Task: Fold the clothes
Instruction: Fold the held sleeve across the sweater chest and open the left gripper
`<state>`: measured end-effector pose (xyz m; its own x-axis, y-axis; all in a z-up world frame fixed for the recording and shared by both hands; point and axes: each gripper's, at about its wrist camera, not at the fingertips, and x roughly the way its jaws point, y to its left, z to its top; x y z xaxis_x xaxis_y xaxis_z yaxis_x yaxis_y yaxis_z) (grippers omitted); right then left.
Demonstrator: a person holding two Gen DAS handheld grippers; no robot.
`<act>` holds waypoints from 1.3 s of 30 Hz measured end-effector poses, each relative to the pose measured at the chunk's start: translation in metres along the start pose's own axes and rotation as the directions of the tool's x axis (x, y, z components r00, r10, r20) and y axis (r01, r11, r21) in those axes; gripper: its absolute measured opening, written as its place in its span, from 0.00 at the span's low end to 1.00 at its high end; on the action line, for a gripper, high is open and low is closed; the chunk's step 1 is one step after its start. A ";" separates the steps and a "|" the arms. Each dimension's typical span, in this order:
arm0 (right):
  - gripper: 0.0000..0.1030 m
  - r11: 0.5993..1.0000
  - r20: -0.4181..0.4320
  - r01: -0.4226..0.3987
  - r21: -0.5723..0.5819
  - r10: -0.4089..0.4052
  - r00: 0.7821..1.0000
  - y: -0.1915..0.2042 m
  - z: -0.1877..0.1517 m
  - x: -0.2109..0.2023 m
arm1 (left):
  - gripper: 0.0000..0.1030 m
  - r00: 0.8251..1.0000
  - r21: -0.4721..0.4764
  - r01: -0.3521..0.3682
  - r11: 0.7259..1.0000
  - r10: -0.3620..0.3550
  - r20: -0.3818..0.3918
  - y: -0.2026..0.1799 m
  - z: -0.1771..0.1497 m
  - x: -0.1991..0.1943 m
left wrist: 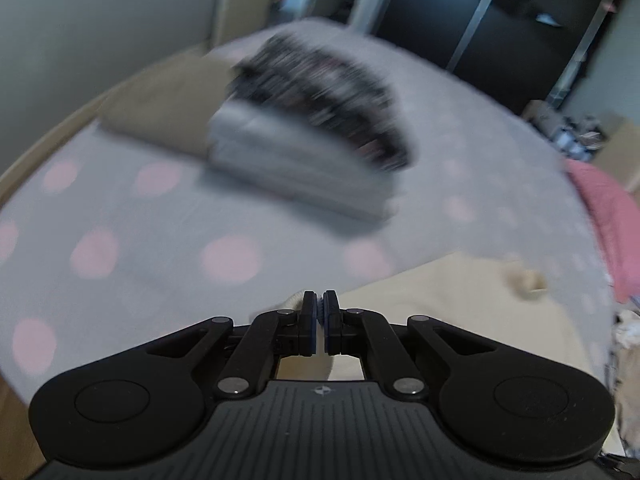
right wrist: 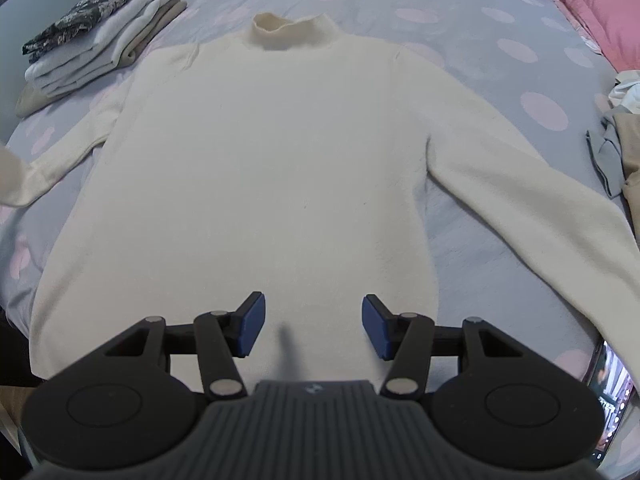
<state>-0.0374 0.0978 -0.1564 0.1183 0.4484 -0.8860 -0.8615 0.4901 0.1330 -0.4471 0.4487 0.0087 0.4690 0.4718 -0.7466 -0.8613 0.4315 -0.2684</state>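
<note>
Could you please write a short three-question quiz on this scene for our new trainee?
1. True or false: the right tool is shut on the cream sweater.
2. Which garment tops the folded pile at the far left of the bed? A) a dark patterned one B) a pink one C) a plain cream one
3. Fill in: the left tool is shut on a bit of ____ fabric.

Key: 1 false, it is open just above the hem. 2 A. 3 cream; the left wrist view is too blurred to tell which part of the sweater.
</note>
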 end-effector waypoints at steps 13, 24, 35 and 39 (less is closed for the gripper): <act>0.56 0.999 0.055 -0.024 0.032 0.023 0.998 -0.007 -0.001 -0.020 | 0.01 0.950 0.263 0.099 0.960 -0.170 0.263 -0.145 0.099 -0.094; 0.56 0.998 0.062 -0.031 0.052 0.028 0.998 -0.012 0.001 -0.026 | 0.01 0.950 0.340 0.158 0.927 -0.237 0.204 -0.197 0.098 -0.079; 0.57 0.998 0.061 0.035 0.050 -0.038 0.997 -0.020 0.004 -0.024 | 0.01 0.918 0.429 0.365 0.826 -0.395 -0.021 -0.293 0.058 -0.003; 0.57 0.996 0.067 0.076 0.039 -0.078 0.995 -0.022 0.009 -0.022 | 0.01 0.896 0.449 0.432 0.782 -0.428 -0.116 -0.331 0.037 0.028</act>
<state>-0.0165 0.0834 -0.1358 0.2181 0.4579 -0.8619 -0.8302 0.5513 0.0829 -0.1416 0.3475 0.0999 0.7666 0.1488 -0.6247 -0.3833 0.8865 -0.2591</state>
